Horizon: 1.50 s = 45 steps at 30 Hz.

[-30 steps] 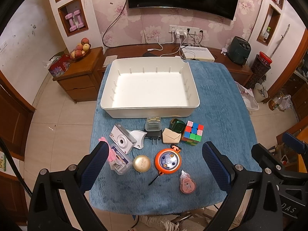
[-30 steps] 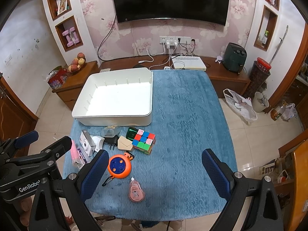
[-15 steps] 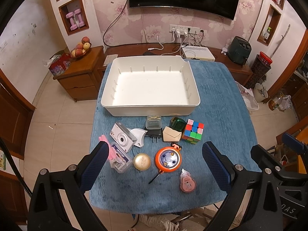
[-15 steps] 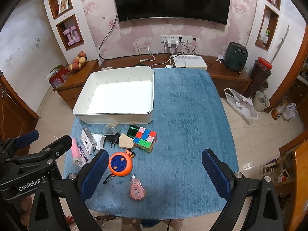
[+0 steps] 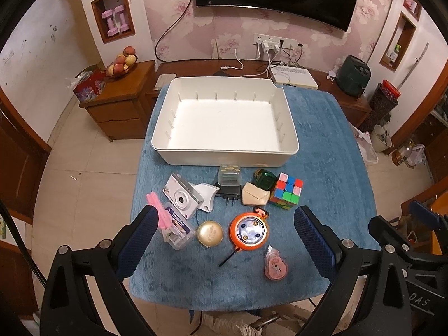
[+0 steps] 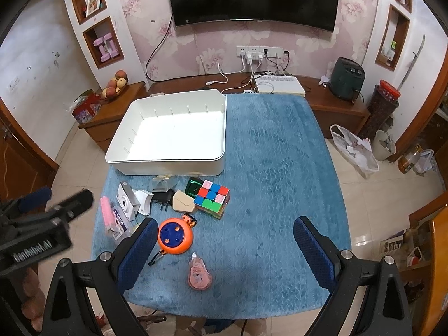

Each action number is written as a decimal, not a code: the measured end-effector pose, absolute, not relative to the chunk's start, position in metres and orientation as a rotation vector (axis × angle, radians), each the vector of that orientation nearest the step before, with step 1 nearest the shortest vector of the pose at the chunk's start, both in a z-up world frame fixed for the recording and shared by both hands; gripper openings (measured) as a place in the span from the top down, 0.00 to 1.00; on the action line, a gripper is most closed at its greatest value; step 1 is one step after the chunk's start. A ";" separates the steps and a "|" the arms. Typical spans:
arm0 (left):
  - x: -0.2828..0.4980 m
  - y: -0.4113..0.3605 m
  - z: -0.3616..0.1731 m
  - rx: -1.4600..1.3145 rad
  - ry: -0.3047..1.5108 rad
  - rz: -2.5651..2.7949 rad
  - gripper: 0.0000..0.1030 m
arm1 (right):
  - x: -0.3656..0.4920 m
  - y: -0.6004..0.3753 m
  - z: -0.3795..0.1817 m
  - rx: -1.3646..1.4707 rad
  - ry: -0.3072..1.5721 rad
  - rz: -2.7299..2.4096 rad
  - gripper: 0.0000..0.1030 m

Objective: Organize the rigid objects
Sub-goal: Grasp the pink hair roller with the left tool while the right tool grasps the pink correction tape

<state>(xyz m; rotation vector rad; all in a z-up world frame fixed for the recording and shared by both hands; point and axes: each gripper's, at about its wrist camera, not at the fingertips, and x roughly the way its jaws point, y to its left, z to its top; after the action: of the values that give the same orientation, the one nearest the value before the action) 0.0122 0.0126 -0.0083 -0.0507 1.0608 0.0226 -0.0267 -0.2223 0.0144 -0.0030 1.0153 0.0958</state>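
Observation:
A white empty bin (image 5: pixel 224 151) stands at the far left of a blue-covered table (image 5: pixel 330 151). In front of it lie a silver camera (image 5: pixel 183 196), a Rubik's cube (image 5: pixel 287 191), an orange reel (image 5: pixel 249 231), a gold round tin (image 5: pixel 210 233), a pink tape dispenser (image 5: pixel 275 264), a beige pouch (image 5: pixel 254 197), a clear box (image 5: pixel 176 228) and a black plug (image 5: pixel 229 193). My left gripper (image 5: pixel 224 240) is open above the near edge, over the tin and the reel. My right gripper (image 6: pixel 224 246) is open to the right of the reel (image 6: pixel 175 235).
A wooden side cabinet (image 5: pixel 120 98) with a fruit bowl stands left of the table. A low wooden TV bench (image 6: pixel 322 103) with a white device and a dark appliance runs behind it. A bare stretch of blue cloth (image 6: pixel 280 168) fills the table's right half.
Both grippers have shifted slightly, so the table objects sit a little higher in view. The left gripper's body has moved in the right wrist view. Nothing was grasped.

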 end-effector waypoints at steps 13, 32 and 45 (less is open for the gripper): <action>0.024 0.069 -0.022 -0.030 1.057 0.141 0.05 | -0.016 -0.203 -0.041 -0.141 1.084 0.196 0.05; 0.048 0.143 -0.162 -0.309 1.421 0.290 0.05 | -0.016 -0.166 -0.174 -0.262 1.316 0.341 0.16; 0.067 0.143 -0.198 -0.359 1.495 0.374 0.30 | -0.020 -0.167 -0.214 -0.207 1.488 0.401 0.49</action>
<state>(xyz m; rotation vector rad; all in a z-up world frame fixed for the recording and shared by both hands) 0.0666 0.1433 -0.1977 -0.3595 1.4953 0.3737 -0.0198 -0.1669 -0.2144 -0.2067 1.4879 0.4006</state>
